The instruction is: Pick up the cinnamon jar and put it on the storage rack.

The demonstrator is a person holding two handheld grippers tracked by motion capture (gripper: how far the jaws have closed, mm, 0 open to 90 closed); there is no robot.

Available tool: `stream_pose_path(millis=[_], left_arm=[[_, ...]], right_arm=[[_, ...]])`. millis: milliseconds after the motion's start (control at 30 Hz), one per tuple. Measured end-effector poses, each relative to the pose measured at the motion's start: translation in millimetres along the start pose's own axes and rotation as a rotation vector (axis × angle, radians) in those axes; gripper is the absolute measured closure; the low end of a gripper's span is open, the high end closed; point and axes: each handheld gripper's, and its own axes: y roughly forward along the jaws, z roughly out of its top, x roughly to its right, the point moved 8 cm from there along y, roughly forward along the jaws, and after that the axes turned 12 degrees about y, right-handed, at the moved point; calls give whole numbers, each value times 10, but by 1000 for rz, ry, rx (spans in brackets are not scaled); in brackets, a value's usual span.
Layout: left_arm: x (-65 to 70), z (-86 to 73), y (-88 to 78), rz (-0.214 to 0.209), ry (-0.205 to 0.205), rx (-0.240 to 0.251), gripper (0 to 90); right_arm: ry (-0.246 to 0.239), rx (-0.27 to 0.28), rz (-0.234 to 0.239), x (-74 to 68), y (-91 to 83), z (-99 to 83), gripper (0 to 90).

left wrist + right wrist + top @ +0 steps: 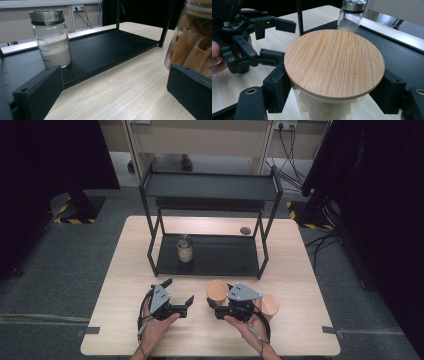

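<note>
Gripping the wood-lidded jar point(332, 75) between your right gripper's point(334, 92) fingers, keep it upright as you lift; the left gripper's point(112, 92) fingers stand wide, empty.

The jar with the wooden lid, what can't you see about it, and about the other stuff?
- Jar with wooden lid, right gripper view: the lid hides the inside and the bottom edge cuts off its base.
- Second wooden-lidded jar, high view: the right gripper and hand partly cover it; contents too small to tell.
- Small glass jar on the black shelf, left gripper view: its printed marks are too small to read.
</note>
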Motion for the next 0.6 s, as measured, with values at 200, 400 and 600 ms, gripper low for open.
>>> stream_pose_path(millis=[200, 400, 600], left_arm=[[0, 0, -1, 1, -2, 0, 2], [-3, -3, -2, 3, -2, -2, 3], [-1, -3, -1, 2, -2, -1, 3]], right_arm=[[-4, -5, -10, 44, 44, 77, 258], [-9, -10, -17, 71, 94, 137, 258], [-3, -15, -19, 111, 152, 197, 258]])
